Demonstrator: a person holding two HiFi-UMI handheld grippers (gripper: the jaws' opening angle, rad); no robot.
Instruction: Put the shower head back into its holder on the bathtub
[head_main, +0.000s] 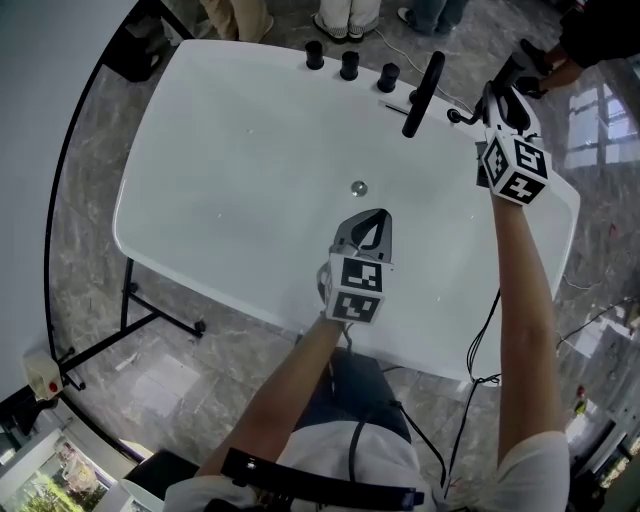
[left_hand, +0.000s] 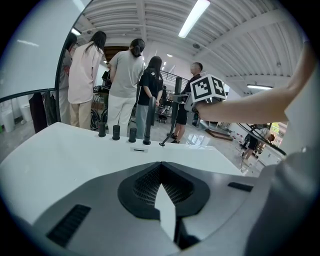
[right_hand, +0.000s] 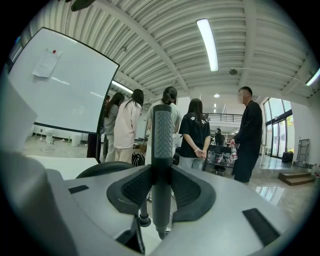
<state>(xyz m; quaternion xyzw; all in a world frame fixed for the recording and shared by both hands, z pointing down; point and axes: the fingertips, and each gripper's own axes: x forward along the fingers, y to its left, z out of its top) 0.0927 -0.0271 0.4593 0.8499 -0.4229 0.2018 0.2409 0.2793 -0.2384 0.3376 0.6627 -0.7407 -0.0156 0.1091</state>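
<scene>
The slim black shower head (right_hand: 161, 135) stands upright between the pads of my right gripper (right_hand: 161, 172), which is shut on it. In the head view that gripper (head_main: 483, 103) hovers over the far right rim of the white bathtub (head_main: 230, 180), and the shower head's lower end (head_main: 460, 116) points at the rim. Seen from the left gripper, the shower head (left_hand: 176, 107) hangs right of a tall black post (left_hand: 148, 120). I cannot tell which fitting is the holder. My left gripper (head_main: 378, 215) is shut and empty over the tub near its drain (head_main: 358, 187); its tips (left_hand: 161, 164) meet.
Three black knobs (head_main: 349, 65) and the tall black post (head_main: 423, 95) stand along the tub's far rim. Several people (left_hand: 125, 85) stand just behind it. A whiteboard with a black frame (head_main: 60, 180) curves along the left. The tub's stand legs (head_main: 150, 318) rest on the marble floor.
</scene>
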